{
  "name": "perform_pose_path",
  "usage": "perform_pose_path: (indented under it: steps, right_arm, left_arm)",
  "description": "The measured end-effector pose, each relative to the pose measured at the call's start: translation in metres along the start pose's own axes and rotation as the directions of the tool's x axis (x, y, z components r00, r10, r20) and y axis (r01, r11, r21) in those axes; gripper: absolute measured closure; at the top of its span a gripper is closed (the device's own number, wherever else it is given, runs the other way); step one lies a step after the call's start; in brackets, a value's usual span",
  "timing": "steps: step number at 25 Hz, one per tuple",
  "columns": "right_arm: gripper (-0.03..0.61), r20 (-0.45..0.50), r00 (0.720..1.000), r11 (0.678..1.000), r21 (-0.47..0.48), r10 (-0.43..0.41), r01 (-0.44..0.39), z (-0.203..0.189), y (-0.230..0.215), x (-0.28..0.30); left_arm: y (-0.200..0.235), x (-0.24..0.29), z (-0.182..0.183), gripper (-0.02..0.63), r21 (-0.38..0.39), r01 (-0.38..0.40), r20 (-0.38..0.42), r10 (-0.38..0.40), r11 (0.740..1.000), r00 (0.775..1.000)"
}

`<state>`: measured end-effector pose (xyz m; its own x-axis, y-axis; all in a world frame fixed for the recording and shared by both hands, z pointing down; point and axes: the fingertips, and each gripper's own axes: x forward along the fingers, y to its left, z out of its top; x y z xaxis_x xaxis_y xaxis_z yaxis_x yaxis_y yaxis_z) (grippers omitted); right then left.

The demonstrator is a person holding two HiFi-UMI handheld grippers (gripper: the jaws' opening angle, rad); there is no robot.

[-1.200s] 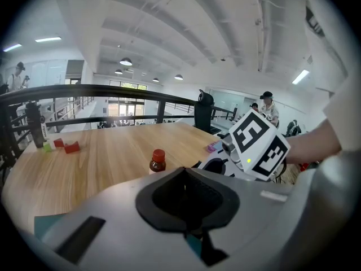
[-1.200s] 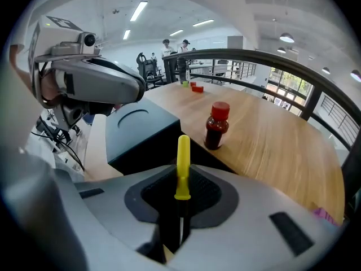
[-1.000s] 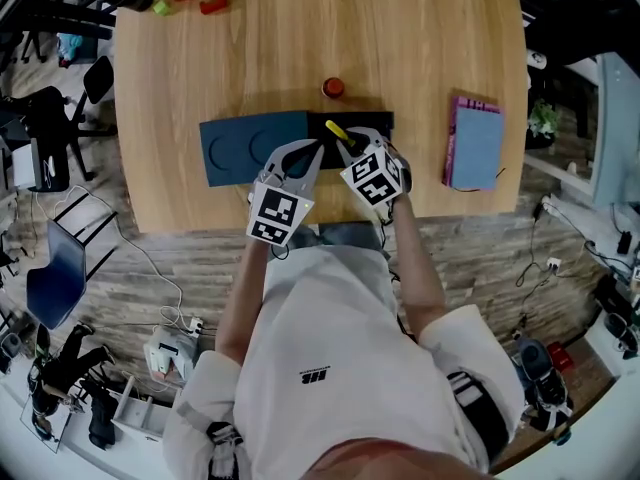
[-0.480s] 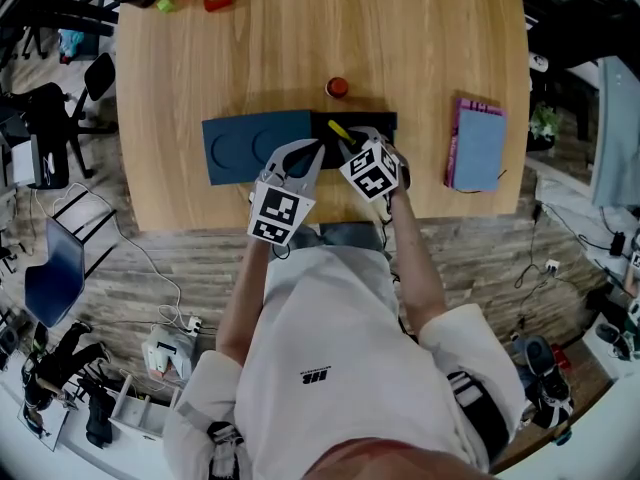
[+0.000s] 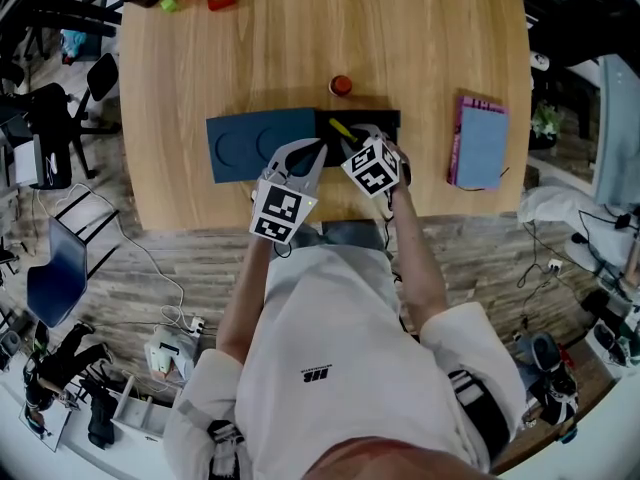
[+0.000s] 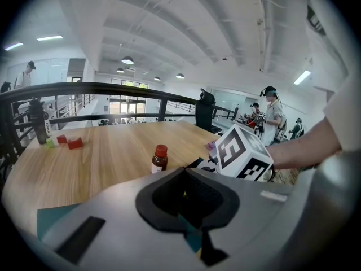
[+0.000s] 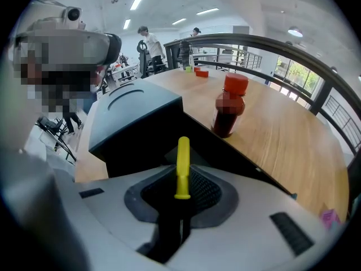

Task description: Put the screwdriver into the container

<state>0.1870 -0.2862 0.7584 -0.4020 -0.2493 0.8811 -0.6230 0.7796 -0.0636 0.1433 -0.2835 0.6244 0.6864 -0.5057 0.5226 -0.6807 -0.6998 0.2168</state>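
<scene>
Red blocks (image 5: 222, 1) lie at eleven o'clock, by the far left corner of the worktop (image 5: 420, 38). The blue lid (image 5: 240, 143) lies with its right edge against the black container (image 5: 385, 120). The left gripper (image 5: 312, 150) is closed and empty above that join. The right gripper (image 5: 352, 146) clamps the screwdriver (image 7: 183, 162) over the container's open top, yellow end toward eleven. A bottle (image 5: 341, 85) stands just beyond at twelve. A book (image 5: 482, 143) lies at three near the right edge, with bare wood between.
</scene>
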Motion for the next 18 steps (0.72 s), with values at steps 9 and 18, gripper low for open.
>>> perform_pose_path:
  steps: [9,18]
  right_arm:
    - [0.506,0.011,1.0,1.0,0.002,-0.025,0.025,-0.001,0.004,0.0]
    - [0.474,0.031,0.996,0.996,0.027,-0.08,0.079,0.0,0.005,-0.014]
  left_arm:
    - [-0.004,-0.006,0.0,0.603,0.017,0.011,-0.005,-0.011,1.0,1.0]
    - [-0.01,-0.018,0.0,0.603,0.044,0.029,-0.004,-0.029,0.999,1.0]
